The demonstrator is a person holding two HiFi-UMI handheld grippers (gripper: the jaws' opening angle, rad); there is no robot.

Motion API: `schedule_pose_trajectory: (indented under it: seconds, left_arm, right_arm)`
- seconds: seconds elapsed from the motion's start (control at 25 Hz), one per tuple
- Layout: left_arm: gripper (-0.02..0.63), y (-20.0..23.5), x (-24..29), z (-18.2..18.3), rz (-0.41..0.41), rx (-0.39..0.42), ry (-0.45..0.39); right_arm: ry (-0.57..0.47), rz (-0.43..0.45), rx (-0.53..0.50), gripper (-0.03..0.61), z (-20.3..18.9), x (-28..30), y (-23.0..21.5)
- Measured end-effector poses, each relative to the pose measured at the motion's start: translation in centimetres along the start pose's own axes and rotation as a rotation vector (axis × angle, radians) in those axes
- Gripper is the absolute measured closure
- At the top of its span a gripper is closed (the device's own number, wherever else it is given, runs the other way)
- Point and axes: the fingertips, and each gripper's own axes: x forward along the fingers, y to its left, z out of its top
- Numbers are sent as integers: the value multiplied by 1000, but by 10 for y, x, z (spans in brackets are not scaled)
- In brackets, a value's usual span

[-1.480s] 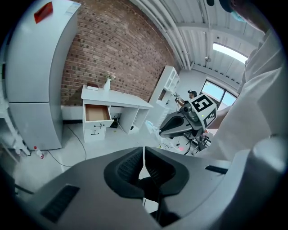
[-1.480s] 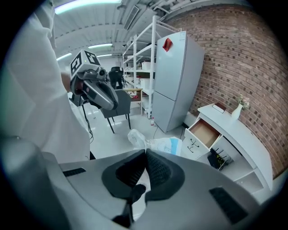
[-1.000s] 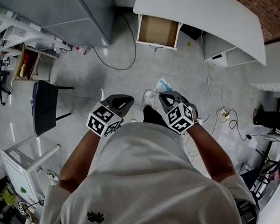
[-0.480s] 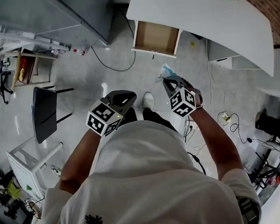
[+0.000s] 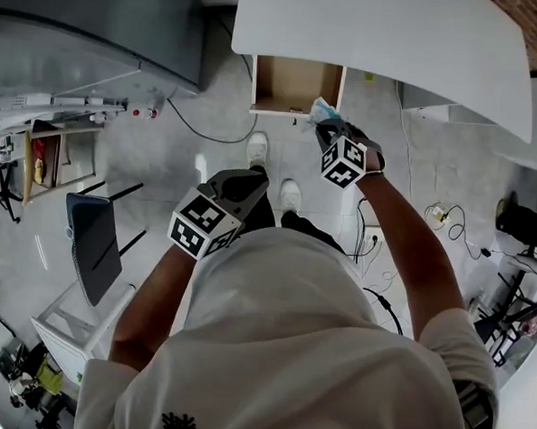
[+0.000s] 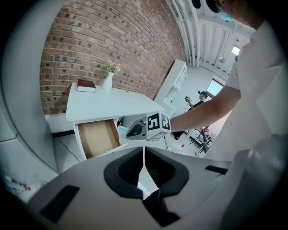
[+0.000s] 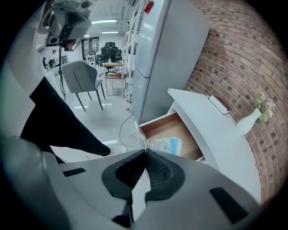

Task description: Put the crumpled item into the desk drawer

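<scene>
My right tongs (image 7: 145, 151) are clenched on the crumpled item (image 7: 165, 144) at the front edge of the open drawer (image 5: 286, 81), so I judge only the drop inside is left, while my left tongs (image 6: 144, 152), pressed together and empty, hang well back from that drawer.

Right arm stretched forward, its claw (image 5: 324, 126) pinching the crumpled item (image 7: 165, 144). Left claw (image 5: 241, 187) held near the torso, jaws together.
</scene>
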Motion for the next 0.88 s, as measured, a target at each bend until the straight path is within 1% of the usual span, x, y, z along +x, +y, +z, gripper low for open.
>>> schedule_pose_trajectory:
  seconds: [0.08, 0.2, 0.44, 0.52, 0.68, 0.88]
  left_arm:
    - [583, 21, 4, 7, -22, 17, 20]
    - [583, 49, 13, 14, -51, 20, 44]
    - [583, 93, 36, 16, -91, 4, 87]
    - [583, 104, 42, 13, -103, -7, 103]
    - [583, 126, 50, 4, -116, -22, 125]
    - [583, 142, 61, 3, -122, -45, 136]
  right_arm:
    - [25, -10, 4, 549, 3, 28, -17]
    - [60, -21, 5, 549, 1, 69, -43]
    - [146, -20, 36, 549, -20, 151, -89]
    - [165, -6, 36, 549, -25, 174, -95]
    - [204, 21, 5, 549, -34, 217, -103]
    - [232, 31, -9, 549, -44, 246, -113]
